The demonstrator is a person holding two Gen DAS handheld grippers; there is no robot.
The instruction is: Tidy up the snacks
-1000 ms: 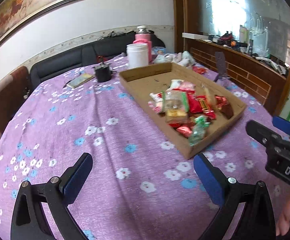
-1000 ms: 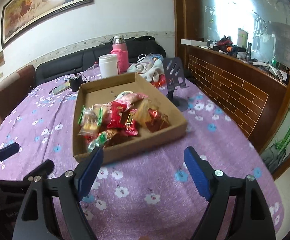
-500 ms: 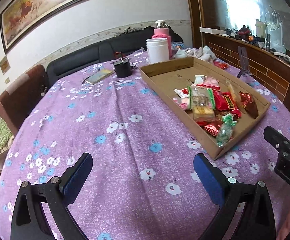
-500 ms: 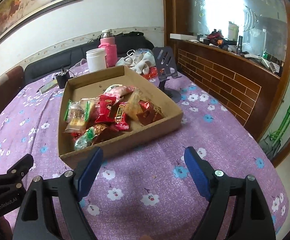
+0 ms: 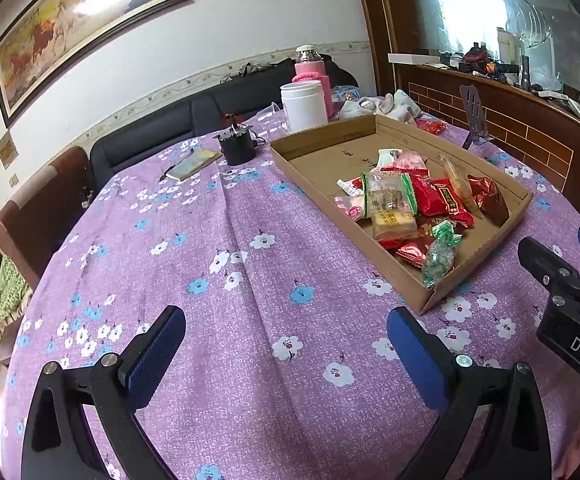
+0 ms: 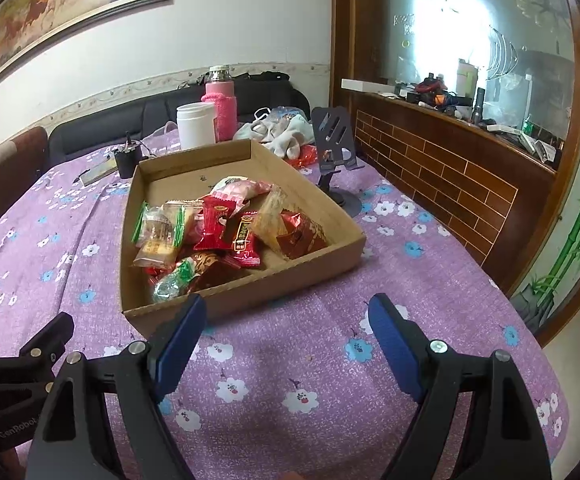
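A shallow cardboard tray (image 5: 321, 142) (image 6: 349, 246) lies on the purple flowered tablecloth with a heap of wrapped snacks (image 5: 409, 204) (image 6: 218, 232) in its near half. The heap holds red packets, a green-edged clear biscuit pack (image 5: 387, 196) and a green-white candy (image 5: 439, 254). My left gripper (image 5: 286, 344) hovers open over bare cloth, left of and nearer than the tray. My right gripper (image 6: 288, 332) stands open just in front of the tray's near wall, nothing between its fingers. Each gripper shows at the edge of the other's view.
Behind the tray stand a white jar (image 5: 303, 106), a pink flask (image 5: 309, 68), a small black cup (image 5: 237, 146), a notebook (image 5: 194, 164) and crumpled cloth (image 6: 286, 132). A dark phone stand (image 6: 335, 152) sits right of the tray. A sofa and a brick-pattern counter (image 6: 449, 168) border the table.
The left wrist view has swung left and tilted, so the tray sits further right in it. In the right wrist view the tray shifted slightly; both grippers stayed open.
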